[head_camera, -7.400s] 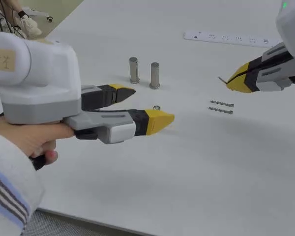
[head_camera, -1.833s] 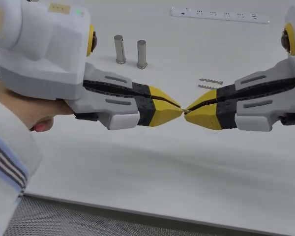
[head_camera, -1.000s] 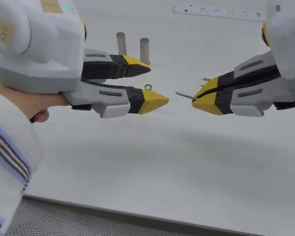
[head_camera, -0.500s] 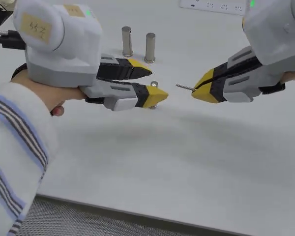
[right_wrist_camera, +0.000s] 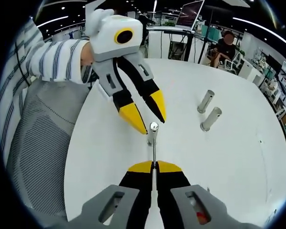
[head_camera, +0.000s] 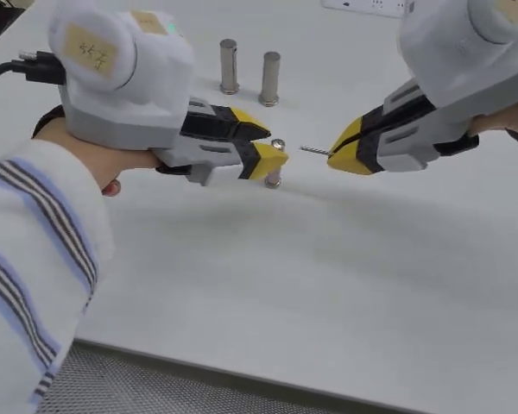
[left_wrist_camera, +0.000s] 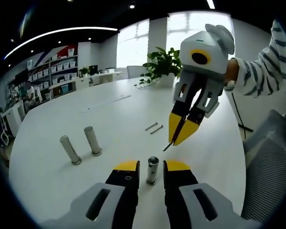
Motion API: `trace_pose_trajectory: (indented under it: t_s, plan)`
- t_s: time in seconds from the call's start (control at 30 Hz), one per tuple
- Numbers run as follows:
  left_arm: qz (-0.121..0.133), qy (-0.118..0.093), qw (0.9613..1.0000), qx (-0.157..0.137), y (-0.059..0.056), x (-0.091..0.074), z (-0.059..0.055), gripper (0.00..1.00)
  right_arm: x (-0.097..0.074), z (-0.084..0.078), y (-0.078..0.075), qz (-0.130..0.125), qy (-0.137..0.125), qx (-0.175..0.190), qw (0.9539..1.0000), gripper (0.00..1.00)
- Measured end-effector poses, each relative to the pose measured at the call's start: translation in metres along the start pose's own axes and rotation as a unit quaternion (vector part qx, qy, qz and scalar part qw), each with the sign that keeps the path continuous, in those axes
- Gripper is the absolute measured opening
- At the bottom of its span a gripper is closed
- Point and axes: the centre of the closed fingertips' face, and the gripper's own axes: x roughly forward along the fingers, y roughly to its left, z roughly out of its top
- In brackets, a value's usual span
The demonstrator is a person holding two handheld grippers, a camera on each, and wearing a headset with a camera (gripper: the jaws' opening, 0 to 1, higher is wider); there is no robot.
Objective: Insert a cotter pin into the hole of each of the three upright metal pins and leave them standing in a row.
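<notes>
beyond left tongs (left_wrist_camera: 151,165): two upright pins (left_wrist_camera: 70,149) (left_wrist_camera: 92,140), spare cotter pins (left_wrist_camera: 151,126).

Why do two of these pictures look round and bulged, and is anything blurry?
Left gripper view and right gripper view: fisheye lenses bow the table; left's windows glare. Head view: undistorted, soft shadow under the left gripper, near sleeve slightly soft.

left gripper (head_camera: 273,147): white-grey shell, yellow-tipped black jaws, black cable (head_camera: 3,74) | sleeve (head_camera: 33,252): white, striped
</notes>
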Motion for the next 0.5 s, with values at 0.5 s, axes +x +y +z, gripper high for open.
trace_pose_trajectory:
  t_s: [0.5]
  plan:
    - [-0.008,-0.005,1.0000,0.001,-0.0077,0.0016,0.0025,0.06,0.0087,0.0078,-0.0023,0.010,0.004,-0.008,0.9999,0.00]
